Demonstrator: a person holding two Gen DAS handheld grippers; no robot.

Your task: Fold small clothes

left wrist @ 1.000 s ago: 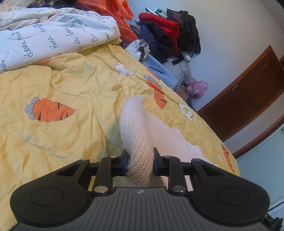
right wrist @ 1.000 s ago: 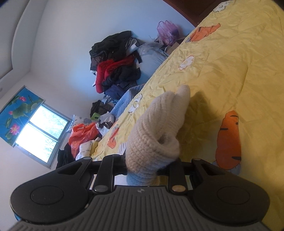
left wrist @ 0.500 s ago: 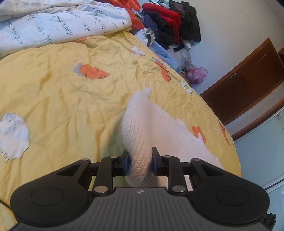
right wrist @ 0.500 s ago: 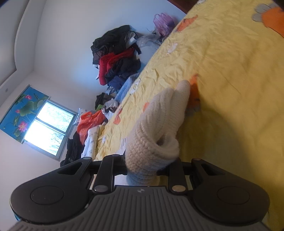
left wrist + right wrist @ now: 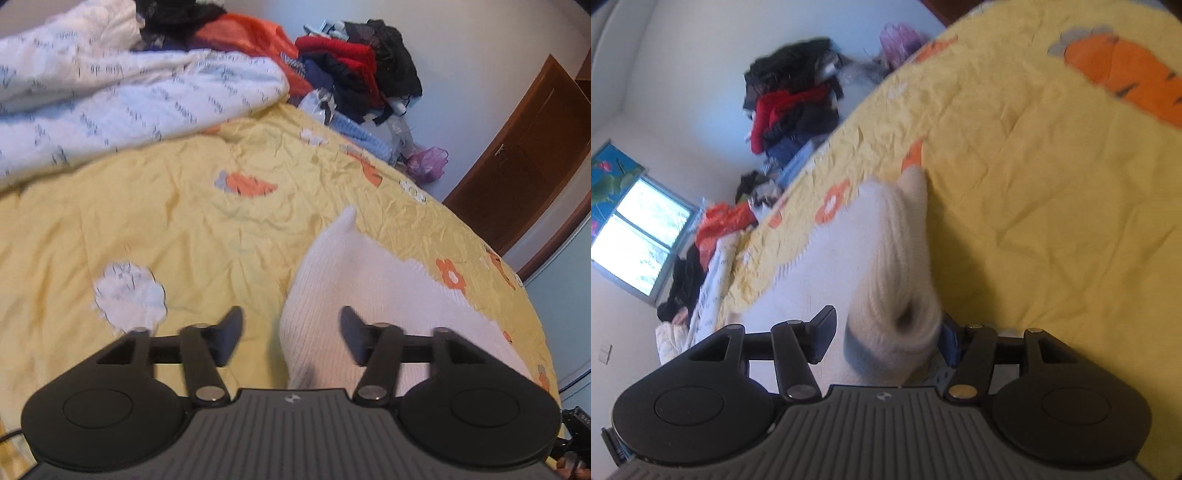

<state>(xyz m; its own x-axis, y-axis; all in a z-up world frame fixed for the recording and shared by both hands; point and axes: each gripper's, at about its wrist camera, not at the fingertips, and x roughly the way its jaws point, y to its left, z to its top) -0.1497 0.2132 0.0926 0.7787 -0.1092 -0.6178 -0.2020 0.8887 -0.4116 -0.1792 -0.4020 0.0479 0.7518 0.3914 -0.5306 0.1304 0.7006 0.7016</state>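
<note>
White knit garment (image 5: 369, 295) between opening left tool (image 5: 291, 332) jaws, unpinched.

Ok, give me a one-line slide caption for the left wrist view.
Left tool opening, letting go of the white knit garment on the yellow carrot-print bedspread.

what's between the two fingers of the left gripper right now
In the left wrist view, the left gripper has its jaws opening; a fold of the white knit garment lies between them, beside bare yellow bedsheet.
</note>
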